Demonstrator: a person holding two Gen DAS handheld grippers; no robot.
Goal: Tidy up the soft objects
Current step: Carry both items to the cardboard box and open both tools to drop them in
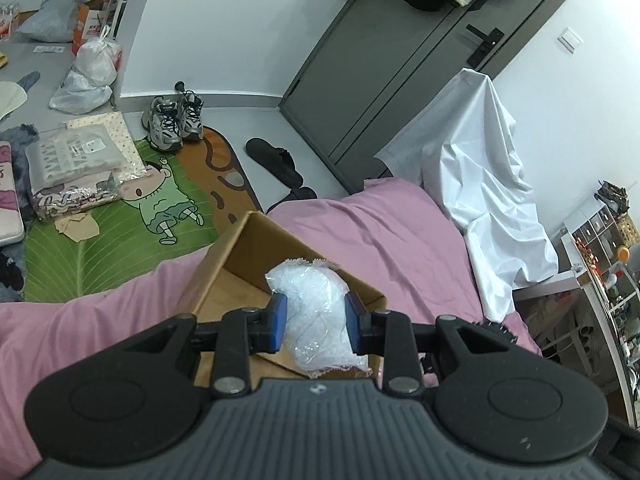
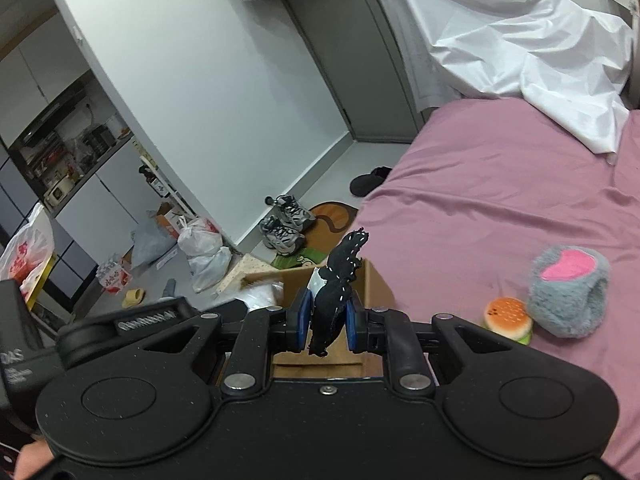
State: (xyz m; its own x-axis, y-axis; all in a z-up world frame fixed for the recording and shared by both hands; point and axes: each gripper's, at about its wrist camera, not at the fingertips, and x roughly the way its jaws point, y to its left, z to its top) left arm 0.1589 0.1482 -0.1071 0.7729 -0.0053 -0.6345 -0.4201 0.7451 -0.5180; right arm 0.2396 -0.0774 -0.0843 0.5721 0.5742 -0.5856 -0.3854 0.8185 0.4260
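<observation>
The bed (image 2: 500,208), covered in a pink sheet, carries everything that matters here. A white sheet (image 2: 520,52) is heaped at its far end. Near the bed's edge sits an open cardboard box (image 1: 256,248), which looks to be where the soft things are meant to go. Its inside is mostly hidden by the grippers, so I cannot tell whether anything already lies in it.

Two soft things are in hand, both poised over the box. The left gripper (image 1: 316,322) is clamped on a white bag (image 1: 316,308), a crinkly plastic packet of something pale, held above the box's opening with its blue pads pressed into both sides. The right gripper (image 2: 328,322) is pinched tight on a black cloth piece (image 2: 340,280) with white stitching, which stands up between the pads just over the box's near wall. Neither is released yet, so I judge this the middle of the job: two items about to be dropped in.

Two things remain out on the sheet, well to the right of the box: a grey plush toy (image 2: 568,296) with a pink patch on top, and just beside it, touching or nearly so, a small burger toy (image 2: 508,318). These would be next, by my reading.
</observation>
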